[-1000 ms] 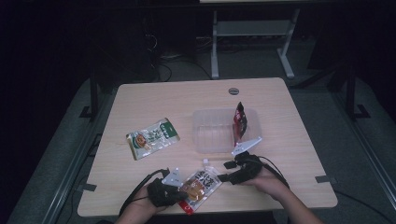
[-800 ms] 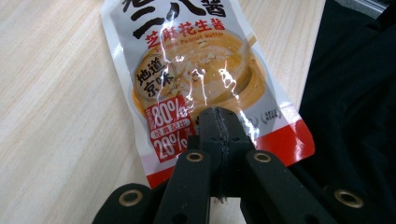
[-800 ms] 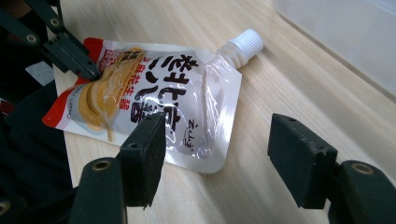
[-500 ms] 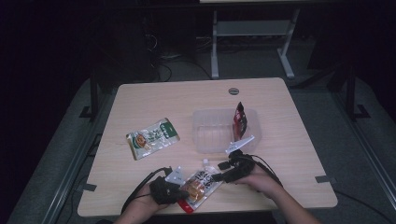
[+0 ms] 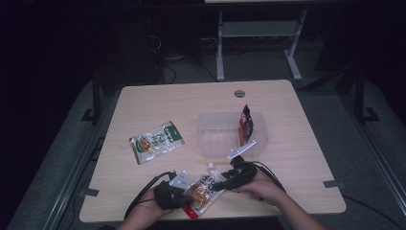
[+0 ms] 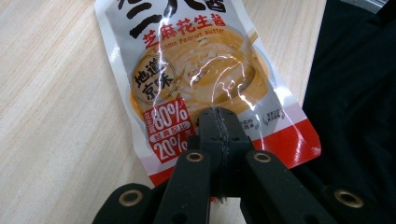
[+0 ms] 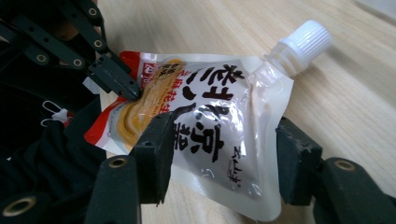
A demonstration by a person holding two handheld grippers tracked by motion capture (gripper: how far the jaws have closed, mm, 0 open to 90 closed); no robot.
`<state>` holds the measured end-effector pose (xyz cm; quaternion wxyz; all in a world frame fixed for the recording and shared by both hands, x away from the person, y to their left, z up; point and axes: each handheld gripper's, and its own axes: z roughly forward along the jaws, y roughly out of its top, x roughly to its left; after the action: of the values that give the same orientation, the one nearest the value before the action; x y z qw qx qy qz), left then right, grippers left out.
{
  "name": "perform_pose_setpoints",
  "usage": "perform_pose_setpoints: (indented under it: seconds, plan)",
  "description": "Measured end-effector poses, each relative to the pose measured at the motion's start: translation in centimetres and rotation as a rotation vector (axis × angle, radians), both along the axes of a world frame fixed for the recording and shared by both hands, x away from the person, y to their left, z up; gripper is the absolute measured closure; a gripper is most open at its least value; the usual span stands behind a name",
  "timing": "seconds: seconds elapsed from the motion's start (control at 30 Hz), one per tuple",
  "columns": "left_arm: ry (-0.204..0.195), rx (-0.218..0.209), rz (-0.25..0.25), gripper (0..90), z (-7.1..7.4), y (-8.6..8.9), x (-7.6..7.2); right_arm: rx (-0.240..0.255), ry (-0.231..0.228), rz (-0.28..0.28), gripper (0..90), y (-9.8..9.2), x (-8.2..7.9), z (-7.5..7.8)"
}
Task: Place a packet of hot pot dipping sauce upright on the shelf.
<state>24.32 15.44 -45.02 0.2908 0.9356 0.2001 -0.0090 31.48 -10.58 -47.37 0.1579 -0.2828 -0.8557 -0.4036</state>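
A spouted sauce pouch [image 5: 206,186] with a white cap lies near the table's front edge. In the left gripper view the pouch [image 6: 201,70] shows orange and white print with a red bottom band. My left gripper [image 5: 186,196] is shut, its joined tips [image 6: 218,116] resting on the pouch's lower face, nothing between the jaws. My right gripper [image 5: 219,184] comes in from the cap end; its jaws have just been closing. They stand either side of the pouch's [image 7: 210,126] upper half, and the right gripper [image 7: 224,133] is still open around it.
A green snack packet [image 5: 157,142] lies at the table's left middle. A clear plastic tub [image 5: 210,143] stands behind the grippers with a red packet [image 5: 246,122] upright in its right end. A round cable hole [image 5: 240,93] sits near the far edge.
My right gripper has moved left and slightly down onto the pouch's cap end, and its jaws have narrowed. The left gripper and the pouch have stayed put.
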Motion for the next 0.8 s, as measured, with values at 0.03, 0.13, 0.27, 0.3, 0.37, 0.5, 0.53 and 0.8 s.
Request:
perform_pose_setpoints:
  seconds: [0.03,0.13,0.27,0.3,0.37,0.5,0.53,0.8]
  plan:
    - [0.002,0.003,0.0,89.9,0.0,0.0,0.0,0.01,0.023,-0.003,46.1,0.2,-0.1,0.0]
    - [0.004,0.002,0.001,89.9,0.0,0.0,0.1,0.013,0.012,0.007,46.6,0.4,-0.1,0.0]
    - [0.003,0.002,-0.001,89.9,0.0,0.0,0.1,0.016,0.011,0.006,54.4,0.4,0.0,-0.2]
    - [0.004,-0.001,-0.001,89.9,0.0,0.0,0.1,0.015,0.018,0.001,56.7,0.4,0.1,-0.2]
    - [0.003,-0.001,-0.002,89.9,0.0,0.0,0.1,0.02,0.018,-0.001,61.4,0.3,0.2,-0.4]
    - [0.004,-0.001,-0.003,89.9,0.0,0.0,0.1,0.012,-0.002,-0.005,73.0,0.2,0.2,-0.1]
    - [0.004,0.0,-0.004,89.9,0.0,0.0,0.2,0.029,-0.003,-0.004,77.7,0.2,0.2,-0.1]
    - [0.003,-0.002,-0.013,89.9,0.0,0.1,0.2,0.034,-0.096,0.053,89.2,0.4,-0.5,0.9]
